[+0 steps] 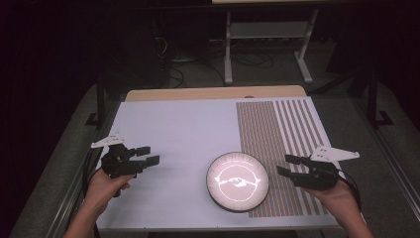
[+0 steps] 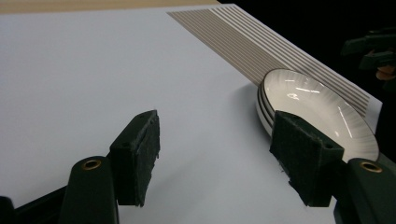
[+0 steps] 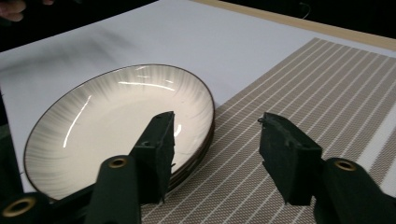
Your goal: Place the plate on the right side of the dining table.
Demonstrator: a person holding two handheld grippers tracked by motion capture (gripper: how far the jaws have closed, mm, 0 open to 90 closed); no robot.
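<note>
**No writing to be read**

From where I stand, no word, label, brand, number or sign can be read anywhere: the stacked plates (image 1: 237, 182) carry only fine radial streaks, and the placemat (image 1: 277, 134) shows only woven stripes.

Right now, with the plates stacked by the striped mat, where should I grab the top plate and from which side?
Take the top plate by its raised rim, probably from the right gripper's side. That edge overhangs the striped mat and faces the open jaws, and the shallow, sloping wall leaves only the thin rim to pinch.
</note>
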